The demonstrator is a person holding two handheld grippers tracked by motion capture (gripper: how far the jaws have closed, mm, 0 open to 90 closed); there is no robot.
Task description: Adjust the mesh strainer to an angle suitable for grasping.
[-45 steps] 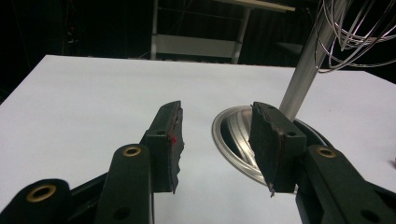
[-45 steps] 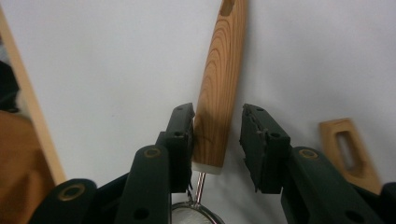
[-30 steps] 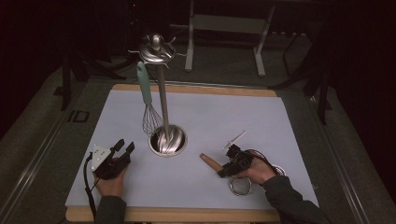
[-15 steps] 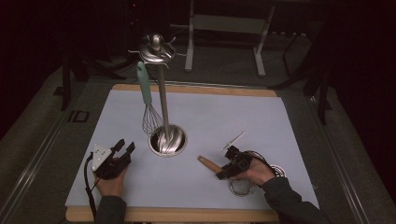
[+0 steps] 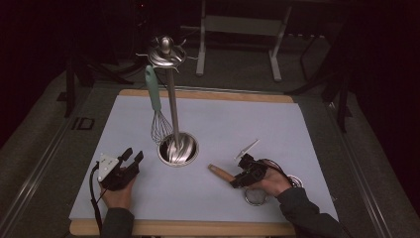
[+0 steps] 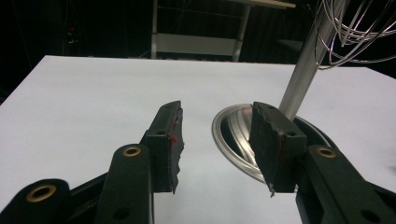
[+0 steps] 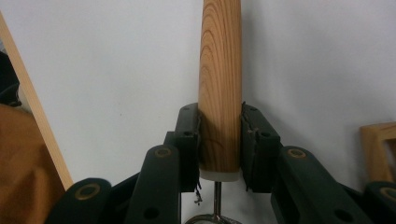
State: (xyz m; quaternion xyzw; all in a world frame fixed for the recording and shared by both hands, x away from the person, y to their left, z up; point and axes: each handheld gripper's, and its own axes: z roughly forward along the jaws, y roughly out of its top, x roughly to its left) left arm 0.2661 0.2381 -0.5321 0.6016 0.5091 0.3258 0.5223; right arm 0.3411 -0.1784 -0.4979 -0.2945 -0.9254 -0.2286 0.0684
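Observation:
A steel utensil stand (image 5: 178,148) rises from a round base in the middle of the white mat (image 5: 237,119), with hooks at its top. A whisk (image 5: 154,101) with a teal handle hangs from one hook. My right gripper (image 5: 238,179) lies low at the front right, shut on the wooden handle (image 5: 219,172) of a small wire strainer (image 5: 256,197). In the right gripper view the handle (image 7: 219,84) sits squarely between both pads. My left gripper (image 5: 131,157) rests at the front left, open and empty, and faces the stand's base (image 6: 236,135) and pole (image 6: 308,56).
The whisk's wires (image 6: 355,28) hang at the upper right of the left gripper view. A second round metal piece (image 5: 295,180) lies beside the right hand. The table's wooden front edge (image 5: 188,228) runs below both forearms. A metal frame (image 5: 237,29) stands beyond the table.
My right gripper has shifted slightly left, with the wooden handle still in it. The left gripper, the stand and the whisk have stayed where they were.

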